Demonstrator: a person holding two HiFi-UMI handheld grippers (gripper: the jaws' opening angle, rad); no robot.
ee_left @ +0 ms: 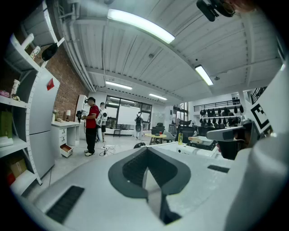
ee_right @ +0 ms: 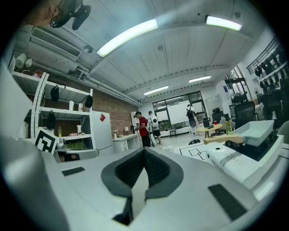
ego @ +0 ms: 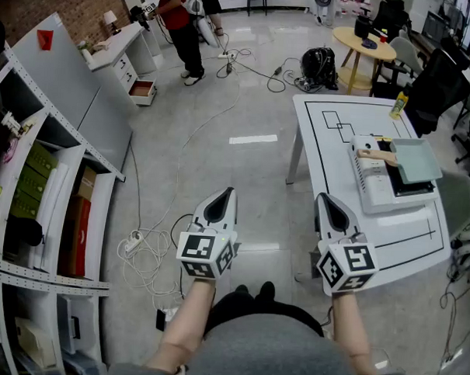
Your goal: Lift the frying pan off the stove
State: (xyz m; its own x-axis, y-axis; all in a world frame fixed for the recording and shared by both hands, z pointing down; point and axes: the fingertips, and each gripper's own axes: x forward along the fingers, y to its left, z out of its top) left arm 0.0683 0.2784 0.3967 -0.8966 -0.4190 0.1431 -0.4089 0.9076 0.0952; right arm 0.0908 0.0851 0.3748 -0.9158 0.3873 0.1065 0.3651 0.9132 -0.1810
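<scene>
Two grippers, both pressed together w/ nothing between the jaws: left gripper (ego: pixel 228 195) and right gripper (ego: pixel 326 201) are held side by side over the grey floor (ego: pixel 213 162), roughly level, apart from each other. The right one is just by the near-left edge of the white table (ego: pixel 337 160).

Table has black lines marked on it. On its right half sits a white stove (ego: pixel 373 187), and the frying pan (ego: pixel 415 161), pale teal, squarish, is on the stove's dark top, its wooden handle pointing left. The pan is well apart from both grippers, untouched. A yellow bottle (ego: pixel 399 104) stands at the far edge of the table.

Room: a round yellow table (ego: pixel 365 45) farther back w/ dark items on it, a black bag (ego: pixel 318 64) on the floor nearby, and white cables (ego: pixel 150 266) running to a power strip (ego: pixel 133 243). A person in a red top (ego: pixel 178 21) stands by a white desk (ego: pixel 121 46), whose low drawer (ego: pixel 142 89) is pulled open, the inside looking reddish-brown.

Left side: a grey shelf unit (ego: pixel 101 216). Its bays hold green boxes (ego: pixel 33 183) and a brown carton (ego: pixel 79 224). The rest is too small to tell.
</scene>
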